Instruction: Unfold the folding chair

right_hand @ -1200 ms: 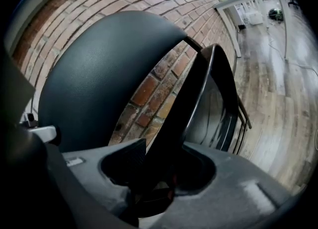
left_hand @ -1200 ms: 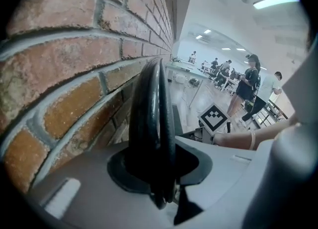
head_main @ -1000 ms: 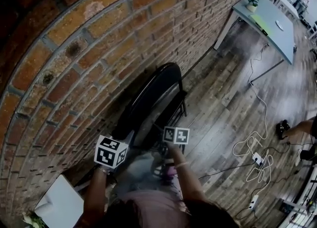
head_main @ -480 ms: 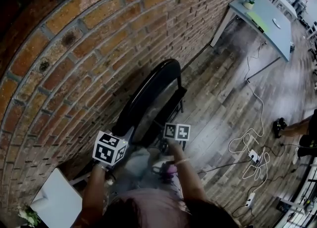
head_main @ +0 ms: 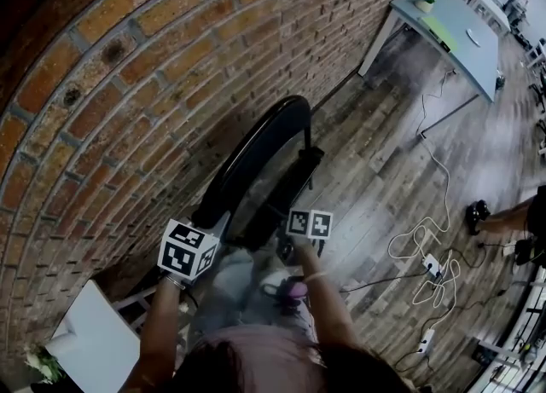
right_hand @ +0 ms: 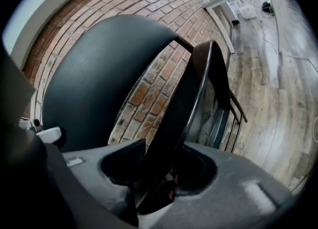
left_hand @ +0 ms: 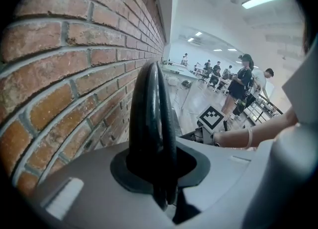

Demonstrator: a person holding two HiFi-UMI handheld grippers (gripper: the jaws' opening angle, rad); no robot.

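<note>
Folding chair [head_main: 252, 159] stands on wood floor [head_main: 388, 180], close beside the brick wall [head_main: 128, 84] at left. Left gripper [head_main: 219, 223] [left_hand: 161, 193]: jaws have just been closing and now clench the backrest rim [left_hand: 151, 114]. Right gripper [head_main: 287, 239] [right_hand: 159, 183]: jaws grasp the seat edge [right_hand: 195, 99], which stands apart from the backrest there.

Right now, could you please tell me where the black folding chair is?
The black folding chair stands at the centre of the head view on the wooden floor, close beside the red brick wall, which fills that view's left.
</note>
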